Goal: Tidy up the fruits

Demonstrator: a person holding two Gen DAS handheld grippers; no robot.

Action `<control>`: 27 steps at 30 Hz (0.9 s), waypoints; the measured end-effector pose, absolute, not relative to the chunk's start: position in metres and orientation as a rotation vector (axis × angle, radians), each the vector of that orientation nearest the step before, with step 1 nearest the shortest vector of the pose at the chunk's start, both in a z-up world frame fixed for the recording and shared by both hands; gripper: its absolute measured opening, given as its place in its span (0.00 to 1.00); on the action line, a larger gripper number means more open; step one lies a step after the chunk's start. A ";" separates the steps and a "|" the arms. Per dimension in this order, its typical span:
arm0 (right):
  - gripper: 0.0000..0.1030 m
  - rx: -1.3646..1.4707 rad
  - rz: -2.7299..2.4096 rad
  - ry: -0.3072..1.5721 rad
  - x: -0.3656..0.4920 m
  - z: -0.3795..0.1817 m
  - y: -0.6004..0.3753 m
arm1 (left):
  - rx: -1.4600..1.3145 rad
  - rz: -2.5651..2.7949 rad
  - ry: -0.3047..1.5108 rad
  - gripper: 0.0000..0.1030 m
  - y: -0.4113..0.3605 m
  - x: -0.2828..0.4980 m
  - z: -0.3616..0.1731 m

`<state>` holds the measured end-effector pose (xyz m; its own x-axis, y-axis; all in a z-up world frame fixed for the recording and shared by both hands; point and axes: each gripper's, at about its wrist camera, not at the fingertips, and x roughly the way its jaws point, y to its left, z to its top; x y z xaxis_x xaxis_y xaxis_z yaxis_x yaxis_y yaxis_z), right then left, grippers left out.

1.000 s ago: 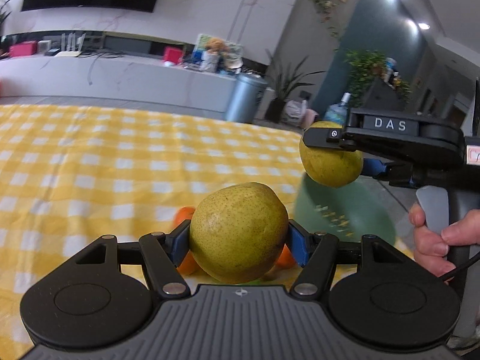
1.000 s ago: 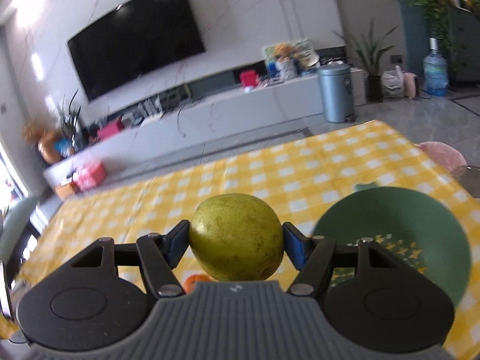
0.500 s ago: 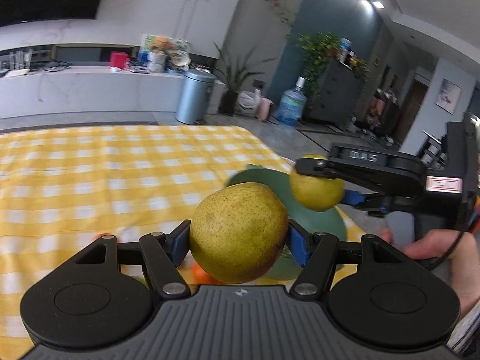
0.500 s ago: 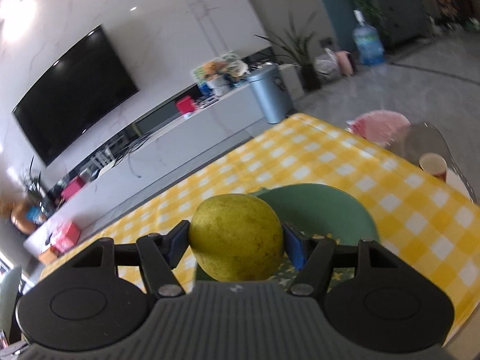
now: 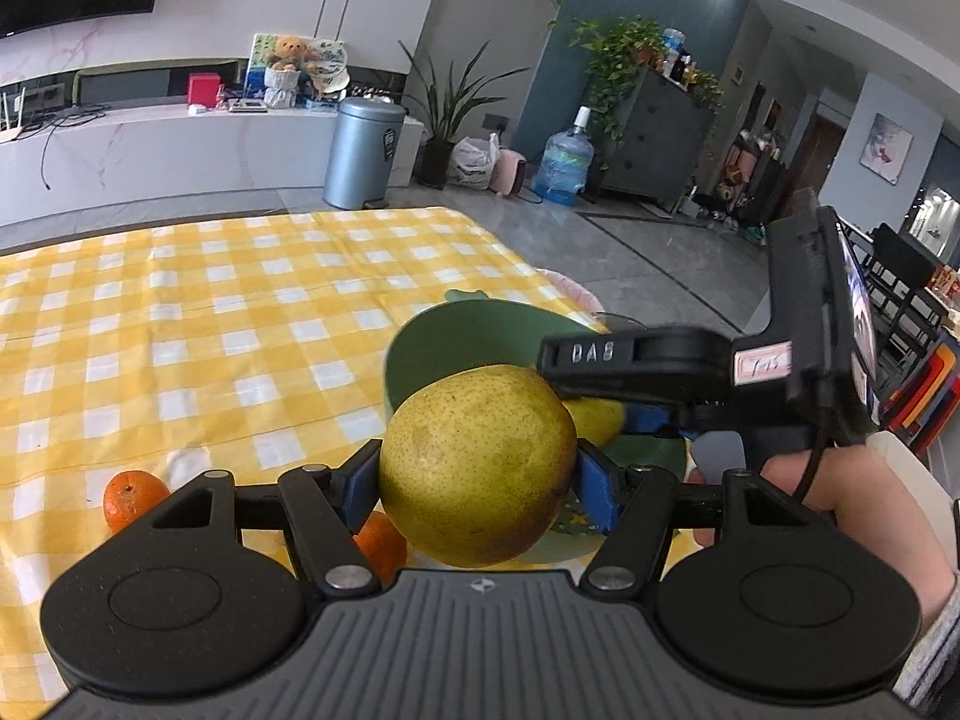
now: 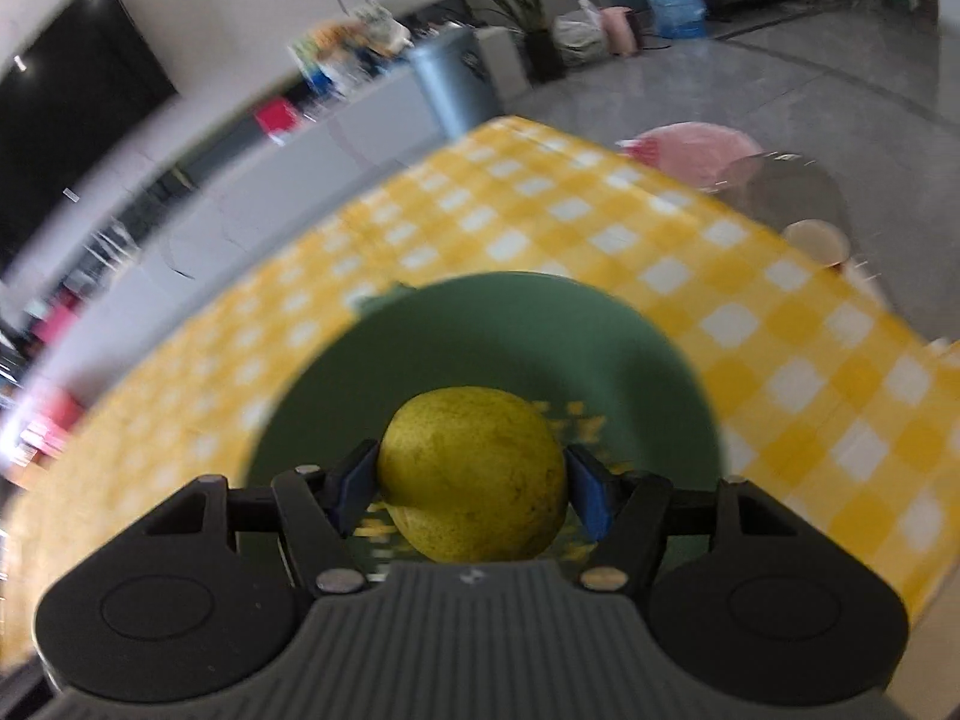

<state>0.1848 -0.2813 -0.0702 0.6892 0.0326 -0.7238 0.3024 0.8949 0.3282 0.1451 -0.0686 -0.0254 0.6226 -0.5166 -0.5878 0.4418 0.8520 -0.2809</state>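
While the left gripper (image 5: 477, 474) is clamping a speckled yellow-green pear (image 5: 477, 465) above the checked tablecloth (image 5: 240, 324), the right gripper (image 6: 474, 483) is gripping a second pear (image 6: 474, 474) over the green bowl (image 6: 480, 330); two oranges (image 5: 133, 499) are lying beside the bowl.

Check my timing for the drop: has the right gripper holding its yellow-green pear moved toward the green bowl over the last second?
Yes. The right gripper moved rightward and down; its yellow-green pear now sits over the green bowl.
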 end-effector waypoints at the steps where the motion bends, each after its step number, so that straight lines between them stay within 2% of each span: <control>1: 0.62 0.415 -0.182 0.815 0.187 -0.071 -0.280 | -0.109 -0.547 0.712 0.73 -0.069 0.147 -0.025; 11: 0.62 0.077 -0.367 0.916 0.201 -0.084 -0.255 | -0.120 -0.539 0.714 0.73 -0.067 0.151 -0.025; 22: 0.63 -0.104 -0.392 1.024 0.208 -0.100 -0.231 | -0.116 -0.506 0.723 0.73 -0.060 0.149 -0.026; 24: 0.78 -0.093 -0.381 1.020 0.207 -0.098 -0.231 | -0.119 -0.510 0.716 0.73 -0.058 0.147 -0.023; 26: 0.88 -0.057 -0.363 0.982 0.203 -0.090 -0.235 | -0.115 -0.509 0.711 0.73 -0.059 0.146 -0.022; 27: 0.90 -0.038 -0.357 0.960 0.200 -0.086 -0.236 | -0.112 -0.508 0.710 0.73 -0.059 0.146 -0.021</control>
